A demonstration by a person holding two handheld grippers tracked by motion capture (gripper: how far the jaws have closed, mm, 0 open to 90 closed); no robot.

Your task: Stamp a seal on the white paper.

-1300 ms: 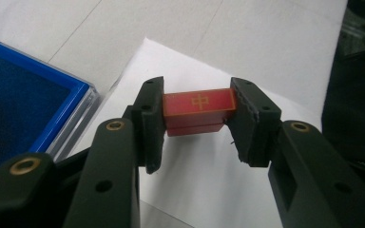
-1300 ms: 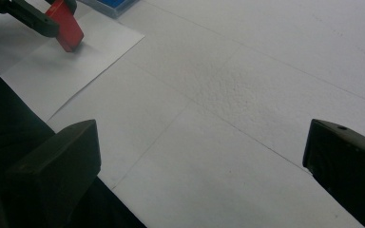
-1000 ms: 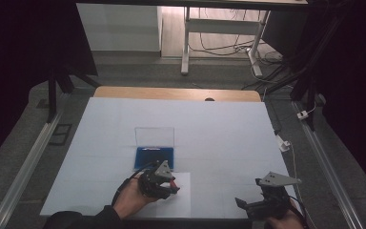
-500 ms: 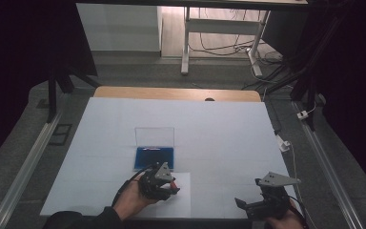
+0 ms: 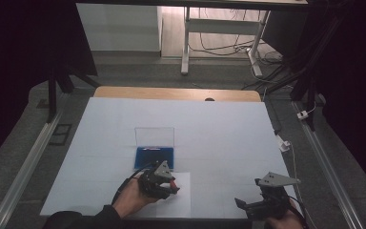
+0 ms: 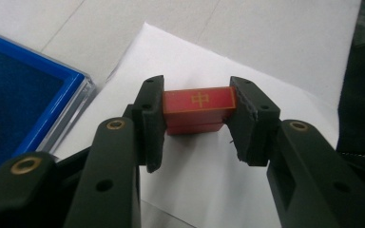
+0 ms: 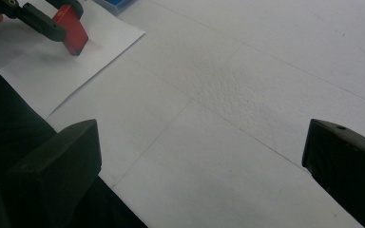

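Red and lacquered-looking, the small block (image 6: pixel 198 110) sits clamped between the two black jaws of our left gripper (image 6: pixel 197 118), which presses on its two short ends; its top face carries a gold border and a gold character. In the left gripper view the block hangs over a sheet of white paper (image 6: pixel 247 85), and we cannot tell whether its underside touches the sheet. In the right gripper view the same block (image 7: pixel 71 29) shows tilted, its lower edge at or just above the paper (image 7: pixel 52 71).

Just beside the paper lies the blue case (image 5: pixel 154 156), its clear lid (image 5: pixel 155 135) standing upright at the far edge; in the left gripper view the blue lining (image 6: pixel 14 99) comes close to the sheet's corner.

From the high view our left gripper (image 5: pixel 170 182) is near the table's (image 5: pixel 219 124) near edge, over the paper (image 5: pixel 181 200). Our right gripper (image 5: pixel 248 206) is well apart from it, low at the near right corner, with its jaws spread wide and nothing between them.
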